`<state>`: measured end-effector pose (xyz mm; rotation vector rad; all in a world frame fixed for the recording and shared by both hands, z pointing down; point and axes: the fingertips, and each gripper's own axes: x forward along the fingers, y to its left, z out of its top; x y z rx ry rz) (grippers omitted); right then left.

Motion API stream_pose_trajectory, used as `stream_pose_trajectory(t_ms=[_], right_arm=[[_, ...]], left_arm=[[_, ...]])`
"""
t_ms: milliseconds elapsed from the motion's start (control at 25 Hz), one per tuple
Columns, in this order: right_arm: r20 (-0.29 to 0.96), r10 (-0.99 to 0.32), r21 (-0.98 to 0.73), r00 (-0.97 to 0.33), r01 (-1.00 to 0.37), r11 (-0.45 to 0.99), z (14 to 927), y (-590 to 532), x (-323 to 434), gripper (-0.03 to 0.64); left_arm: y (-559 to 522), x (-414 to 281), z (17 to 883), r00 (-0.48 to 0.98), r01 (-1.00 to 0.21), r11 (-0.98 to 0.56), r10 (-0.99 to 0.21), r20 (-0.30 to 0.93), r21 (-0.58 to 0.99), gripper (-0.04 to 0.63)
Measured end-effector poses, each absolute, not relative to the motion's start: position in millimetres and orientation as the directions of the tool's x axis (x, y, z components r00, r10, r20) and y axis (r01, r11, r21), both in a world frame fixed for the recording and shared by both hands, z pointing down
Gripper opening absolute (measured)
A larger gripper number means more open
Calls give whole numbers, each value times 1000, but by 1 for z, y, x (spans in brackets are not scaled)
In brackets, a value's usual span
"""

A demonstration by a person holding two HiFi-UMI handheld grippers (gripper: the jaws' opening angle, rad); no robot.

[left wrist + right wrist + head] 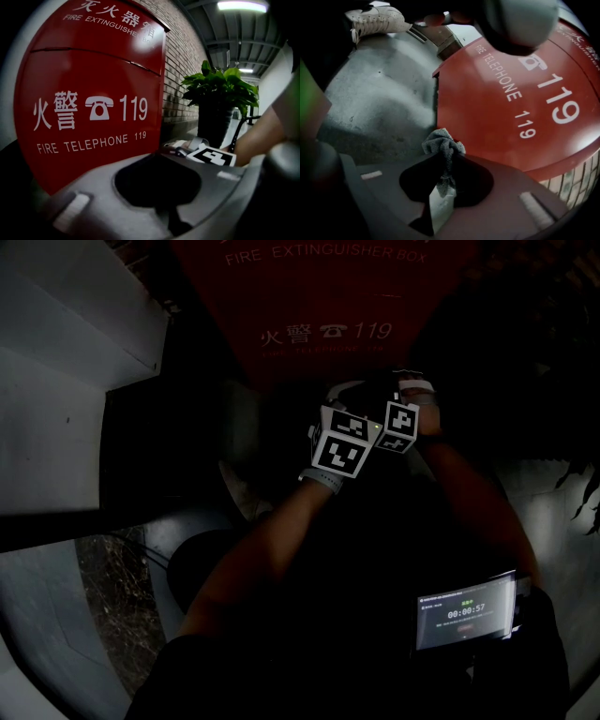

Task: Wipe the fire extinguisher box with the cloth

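Just pre-wipe: right gripper [442, 158] pinches cloth [441, 143], left gripper [159, 158] closed, empty.
Next: press cloth on box [314, 296] at 12 o'clock.

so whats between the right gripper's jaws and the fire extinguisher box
Only the grey cloth, pinched by the jaws of the right gripper and bunched in front of the fire extinguisher box, as the right gripper view shows.

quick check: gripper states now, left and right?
Left gripper: shut, nothing between the jaws.
Right gripper: shut on the grey cloth.
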<state>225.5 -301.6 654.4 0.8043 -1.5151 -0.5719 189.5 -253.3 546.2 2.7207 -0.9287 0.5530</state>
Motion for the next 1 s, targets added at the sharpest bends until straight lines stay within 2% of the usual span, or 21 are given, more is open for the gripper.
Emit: stream_pose_trajectory(t_ms=[760, 1000], right_arm=[[680, -732, 719, -26, -172, 674, 660, -295, 210, 60], [580, -808, 791, -106, -161, 590, 611, -294, 169, 61]], left_arm=[[-261, 177, 546, 715, -643, -762, -559, 419, 80, -2], [-265, 164, 527, 698, -664, -747, -604, 385, 33, -2]])
